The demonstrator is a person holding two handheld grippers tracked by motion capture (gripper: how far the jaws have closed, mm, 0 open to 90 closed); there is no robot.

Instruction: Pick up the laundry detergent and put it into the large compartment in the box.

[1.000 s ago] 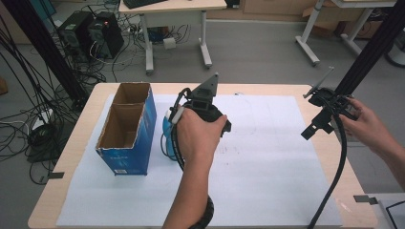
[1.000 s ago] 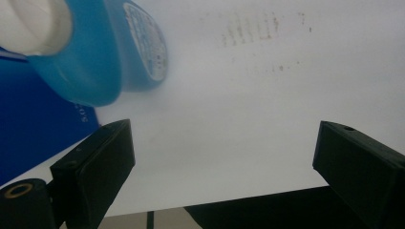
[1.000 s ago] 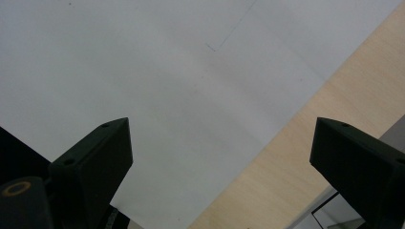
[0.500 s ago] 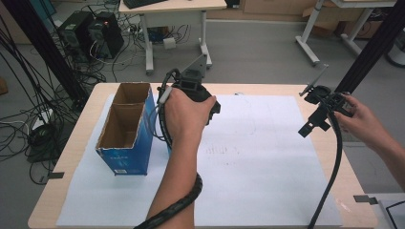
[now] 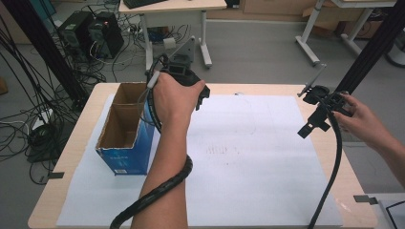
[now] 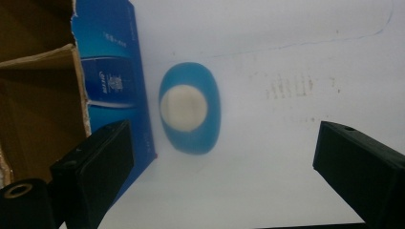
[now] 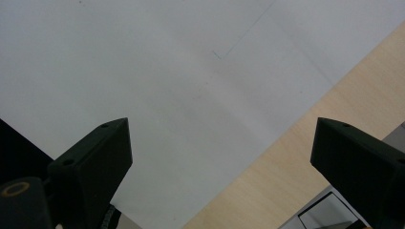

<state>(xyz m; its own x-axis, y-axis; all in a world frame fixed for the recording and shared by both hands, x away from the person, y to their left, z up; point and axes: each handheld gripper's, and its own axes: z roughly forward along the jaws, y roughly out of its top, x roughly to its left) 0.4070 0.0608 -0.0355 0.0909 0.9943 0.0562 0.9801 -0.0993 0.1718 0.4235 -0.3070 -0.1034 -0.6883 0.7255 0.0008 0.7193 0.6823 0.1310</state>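
Two black two-jaw grippers gaped, holding nothing; the left gripper [image 6: 222, 176] hovered above a blue oval dish with cream centre [image 6: 189, 109], the open blue cardboard box [image 6: 71, 95] at its nine o'clock; the right gripper [image 7: 219, 176] hung over white paper [image 7: 167, 86].

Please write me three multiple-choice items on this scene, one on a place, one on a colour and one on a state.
1. Where does the blue oval object lie?
A. inside the box
B. on the white paper beside the box
C. on the bare wood

2. What colour is the outside of the open box?
A. blue
B. red
C. green

3. How do the left gripper's jaws stand?
A. shut on the object
B. shut on nothing
C. wide apart

Key: 1 B, the left gripper view shows it on the white paper next to the box wall. 2 A, its outer walls are blue. 3 C, paper shows across the wide gap between the jaws.
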